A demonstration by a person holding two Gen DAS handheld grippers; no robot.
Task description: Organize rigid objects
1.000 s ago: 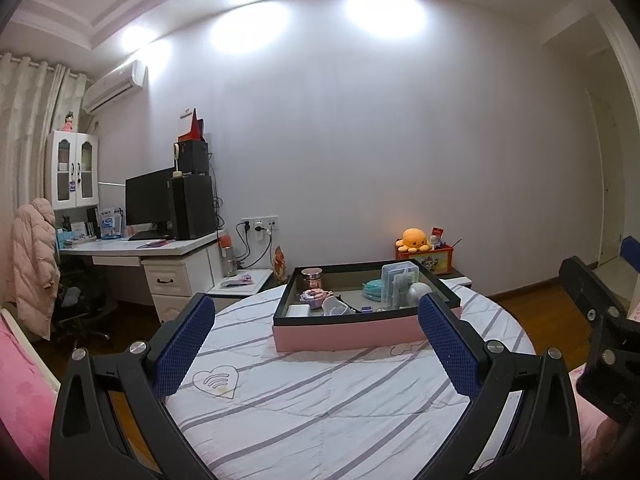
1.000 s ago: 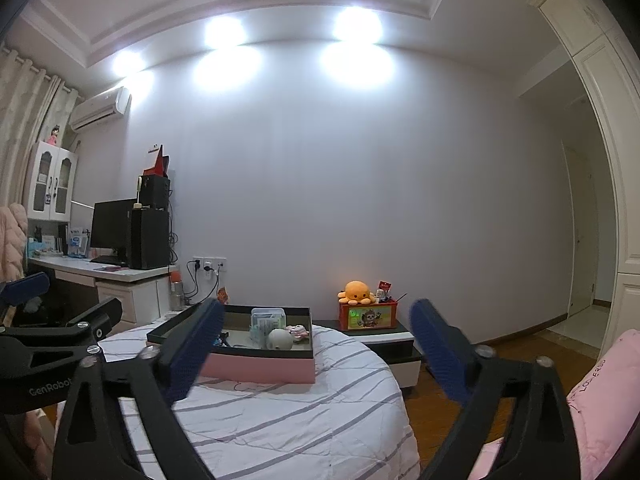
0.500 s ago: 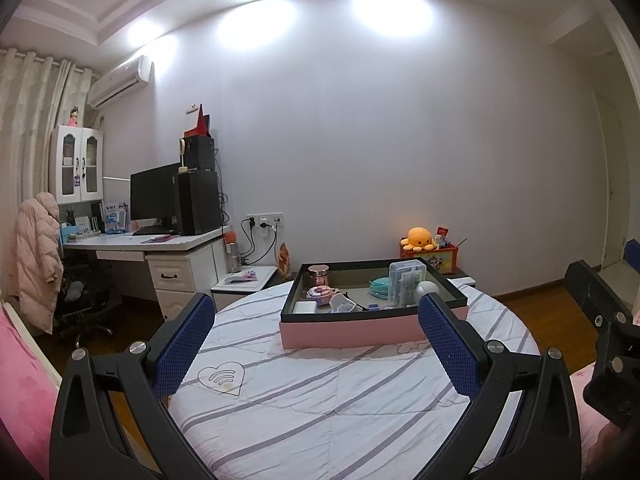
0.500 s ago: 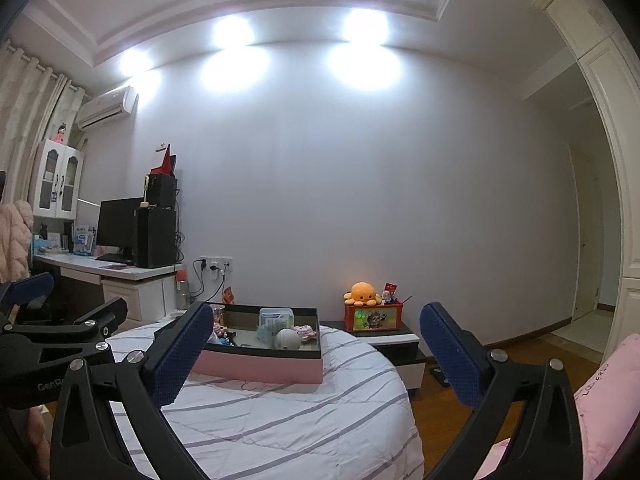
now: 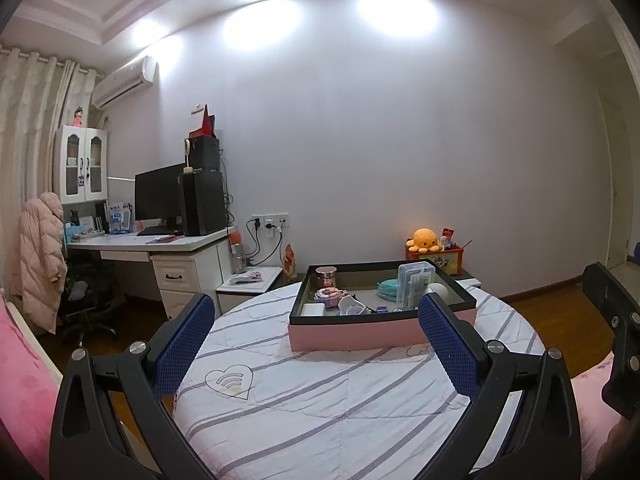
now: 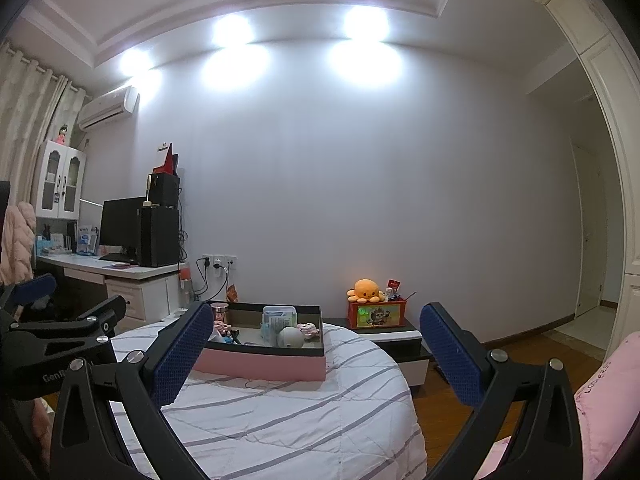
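A pink box with a black rim (image 5: pixel 360 334) sits on the round striped table (image 5: pixel 320 400). It holds several small items: a clear plastic case (image 5: pixel 416 282), a copper tin (image 5: pixel 326 276), a pink toy (image 5: pixel 330 294), a white ball (image 5: pixel 438 290). The box also shows in the right wrist view (image 6: pixel 260 366). My left gripper (image 5: pixel 316 344) is open and empty, well short of the box. My right gripper (image 6: pixel 316 350) is open and empty, to the right of the left one and also short of the box.
A white desk (image 5: pixel 160 244) with a monitor and speakers stands at the left. A low cabinet with an orange plush octopus (image 6: pixel 364 290) on a red box stands behind the table. Pink cushions (image 6: pixel 608 392) lie at the right. The left gripper's body (image 6: pixel 60 344) shows at the right wrist view's left edge.
Both grippers have tilted up and drawn back a little, so the box sits lower and smaller in both views. Both stay open and empty.
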